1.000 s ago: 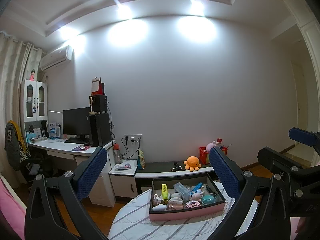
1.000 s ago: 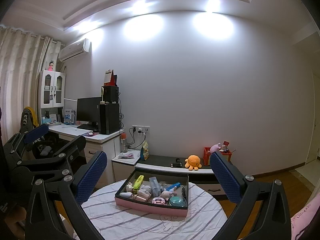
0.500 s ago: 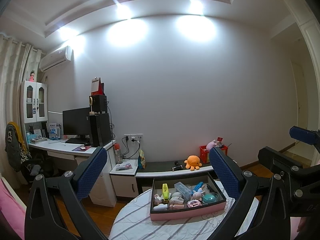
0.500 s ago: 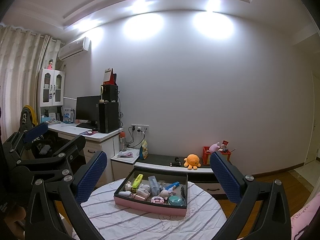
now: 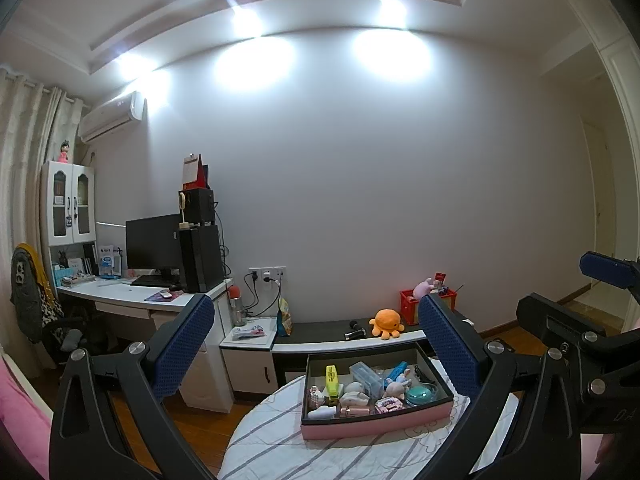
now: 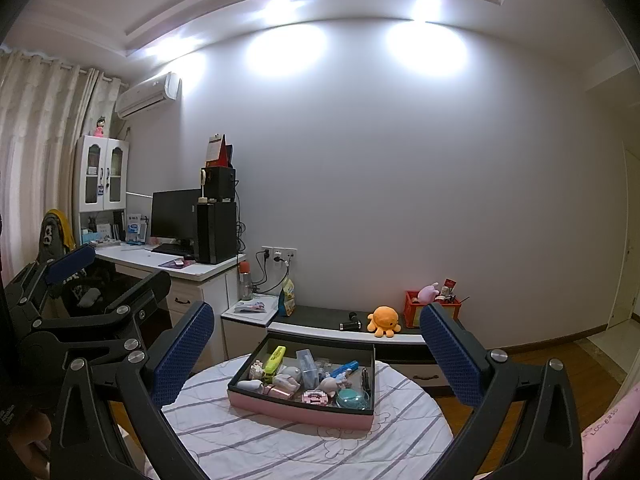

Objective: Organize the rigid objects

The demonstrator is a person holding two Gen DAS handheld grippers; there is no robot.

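Observation:
A pink tray with a dark inside (image 5: 376, 426) (image 6: 296, 410) stands on a round table with a striped cloth (image 5: 280, 440) (image 6: 248, 440). It holds several small objects, among them a yellow-green stapler (image 5: 331, 378) (image 6: 275, 359), a teal round case (image 5: 419, 394) (image 6: 351, 398) and a blue pen (image 6: 343, 368). My left gripper (image 5: 316, 348) is open and empty, held above and short of the tray. My right gripper (image 6: 316, 348) is open and empty, also above and short of it. The right gripper shows at the right in the left wrist view (image 5: 568, 340).
A white desk (image 6: 176, 266) with monitor and computer tower stands at the left. A low dark bench (image 6: 340, 322) behind the table carries an orange octopus plush (image 6: 383, 320) and a red crate (image 6: 432, 314). An office chair (image 5: 36, 304) stands far left. Pink bedding (image 6: 608, 432) lies near right.
Both grippers have shifted very slightly; the tray sits a little lower in both views. Both stay open and empty.

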